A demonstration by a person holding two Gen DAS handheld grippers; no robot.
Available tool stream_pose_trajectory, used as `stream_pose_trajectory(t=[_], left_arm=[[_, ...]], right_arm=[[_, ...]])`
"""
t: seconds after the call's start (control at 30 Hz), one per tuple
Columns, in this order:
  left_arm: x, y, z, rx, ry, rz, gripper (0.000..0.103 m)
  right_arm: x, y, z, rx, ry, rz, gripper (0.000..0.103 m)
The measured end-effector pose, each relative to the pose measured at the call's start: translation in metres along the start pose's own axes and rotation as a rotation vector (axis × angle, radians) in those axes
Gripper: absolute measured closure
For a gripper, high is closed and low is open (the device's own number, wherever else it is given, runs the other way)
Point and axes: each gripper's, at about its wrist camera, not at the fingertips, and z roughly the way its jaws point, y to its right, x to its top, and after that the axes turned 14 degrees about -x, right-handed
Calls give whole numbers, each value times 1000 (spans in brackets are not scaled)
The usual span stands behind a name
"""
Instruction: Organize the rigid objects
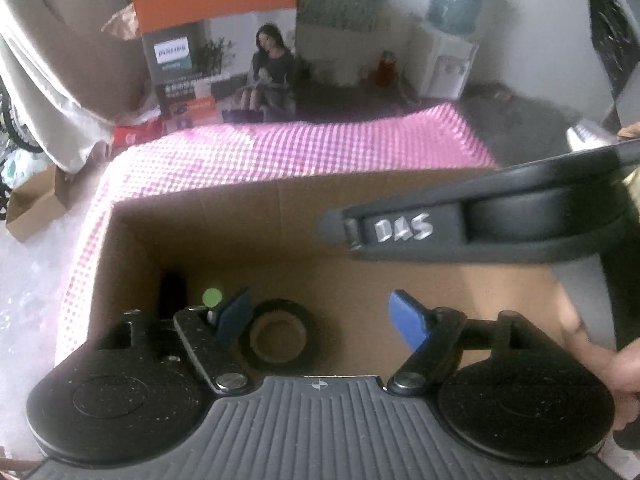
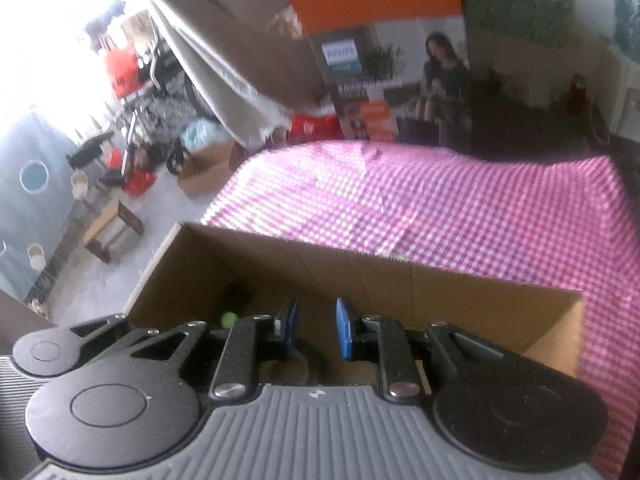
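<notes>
Inside the cardboard box, a roll of tape is seen lying flat at about six o'clock, with a dark item topped by a green dot at about nine o'clock. The left gripper is spread wide with nothing between its fingers. The right gripper is nearly clenched, with nothing seen held. On the pink checked counter no further items are seen, so the sorting appears largely done.

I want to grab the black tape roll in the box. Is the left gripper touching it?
Apart. In the left wrist view the left gripper hangs open above the cardboard box; the tape roll lies on the box floor between the blue fingers, with cardboard showing around it.
</notes>
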Motion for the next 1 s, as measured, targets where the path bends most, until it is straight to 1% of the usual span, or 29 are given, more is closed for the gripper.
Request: stream_pose_trajectory(t=[0.13, 0.23, 0.33, 0.37, 0.43, 0.47, 0.5, 0.53, 0.57, 0.6, 0.63, 0.67, 0.7, 0.77, 0.83, 1.0], left_arm=[[-8, 11, -29, -31, 65, 19, 20], [-16, 13, -49, -46, 111, 8, 18], [-27, 12, -71, -75, 150, -5, 14], [-33, 12, -79, -80, 164, -3, 12], [-44, 12, -93, -82, 190, 8, 9], [-52, 13, -101, -80, 206, 18, 8], [-60, 14, -108, -74, 225, 25, 7], [-67, 14, -114, -66, 241, 30, 6], [-75, 14, -118, -59, 251, 34, 5], [-80, 14, -121, -56, 256, 34, 5], [-89, 14, -125, -55, 255, 32, 5], [-99, 13, -127, -54, 254, 29, 5], [-110, 13, -129, -55, 252, 30, 4], [-129, 13, -130, -59, 231, 34, 3], [-147, 9, -127, -74, 208, 20, 3], [-185, 4, -108, -148, 129, -13, 3]], right_arm=[[-6, 0, -37, 6, 68, 6, 80], [-14, -2, -59, 6, 92, 14, 80], [-24, -2, -80, 31, 107, 40, 79], [-29, -3, -89, 41, 121, 46, 76], [-40, -3, -109, 56, 157, 52, 56], [-48, -4, -121, 60, 188, 55, 40], [-55, -5, -133, 62, 217, 55, 35], [-63, -6, -144, 66, 239, 52, 34], [-72, -8, -154, 71, 257, 51, 30], [-81, -8, -164, 76, 272, 58, 23], [-91, -9, -172, 83, 287, 63, 18], [-101, -10, -180, 89, 302, 63, 8], [-111, -11, -187, 88, 316, 62, 1], [-133, -14, -200, 70, 350, 51, 0], [-156, -19, -207, 31, 357, 23, 0], [-202, -40, -199, -134, 291, -56, 0]])
